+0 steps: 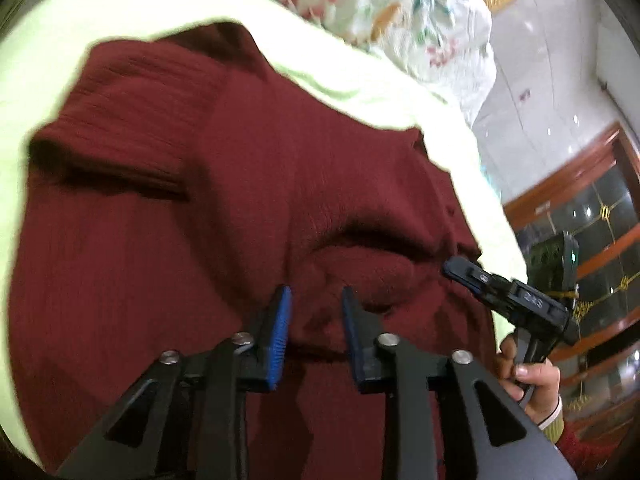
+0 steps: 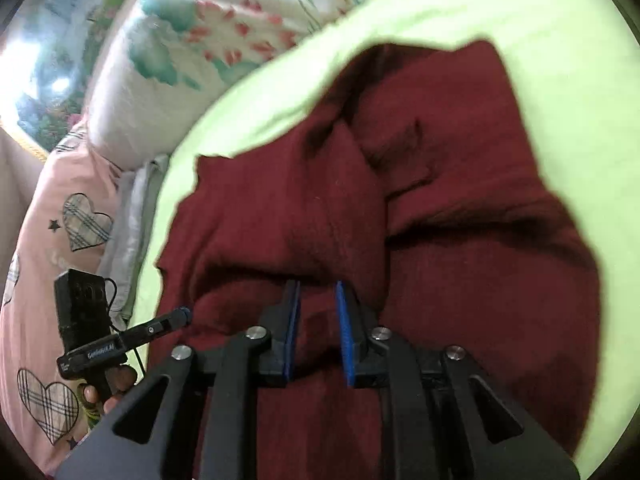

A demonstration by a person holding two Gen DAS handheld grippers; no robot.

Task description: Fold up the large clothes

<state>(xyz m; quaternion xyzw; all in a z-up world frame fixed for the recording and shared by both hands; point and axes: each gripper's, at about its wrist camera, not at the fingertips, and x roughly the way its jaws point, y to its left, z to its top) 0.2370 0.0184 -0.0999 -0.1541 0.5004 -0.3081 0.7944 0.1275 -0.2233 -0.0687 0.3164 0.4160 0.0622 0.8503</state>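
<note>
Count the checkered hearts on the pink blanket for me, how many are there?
2 in full, both in the right wrist view: one higher up and one lower. A sliver at the left edge may be a third; more may be hidden.

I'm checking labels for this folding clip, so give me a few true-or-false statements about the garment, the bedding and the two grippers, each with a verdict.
1. The dark red knitted sweater lies on a pale green sheet. True.
2. The left gripper is clamped flat shut. False: its blue-padded fingers stand apart over the knit.
3. A white floral quilt lies beyond the sheet. True.
4. The sweater is blue. False: dark red.
5. The right gripper is over the sweater. True.
</note>
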